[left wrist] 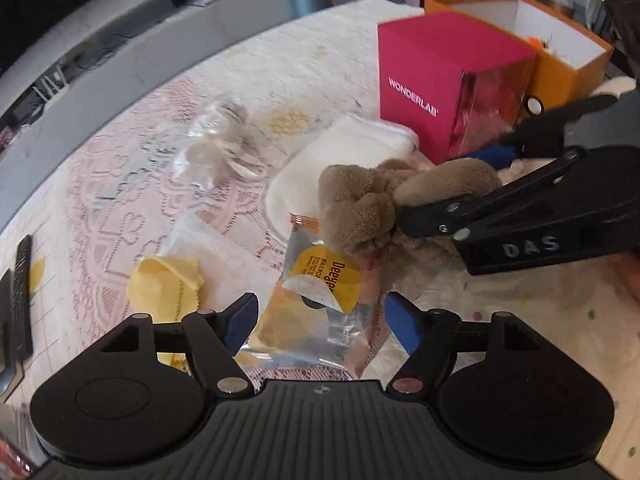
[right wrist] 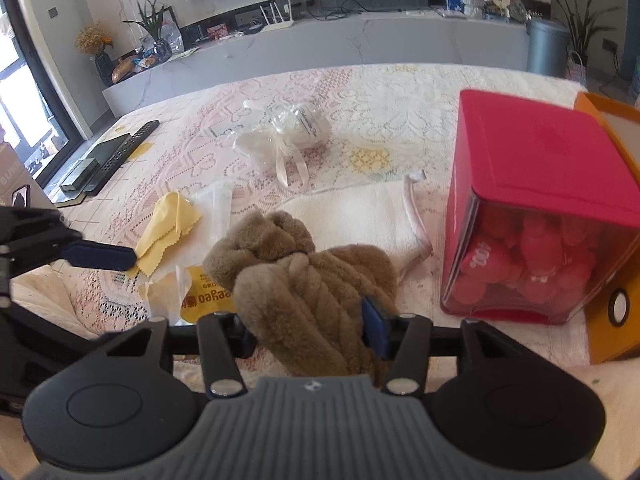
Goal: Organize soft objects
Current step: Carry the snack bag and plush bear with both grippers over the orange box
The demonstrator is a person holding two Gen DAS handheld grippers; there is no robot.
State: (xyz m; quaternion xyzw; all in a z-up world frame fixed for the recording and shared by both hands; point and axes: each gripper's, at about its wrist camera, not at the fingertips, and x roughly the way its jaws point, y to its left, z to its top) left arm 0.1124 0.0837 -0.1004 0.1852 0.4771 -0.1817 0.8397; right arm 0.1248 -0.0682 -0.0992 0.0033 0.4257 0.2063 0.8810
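Our right tool is clamped on the brown plush toy, held just above the desk; our left tool stands apart over a yellow packet. We judge the plush light, squashy and non-slip, best gripped deep in its thick middle. The orange box sits near.

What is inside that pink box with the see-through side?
Through the clear front of the pink box you can see red plush shapes packed together. How many there are, and what lies behind them, is hidden by the solid pink walls.
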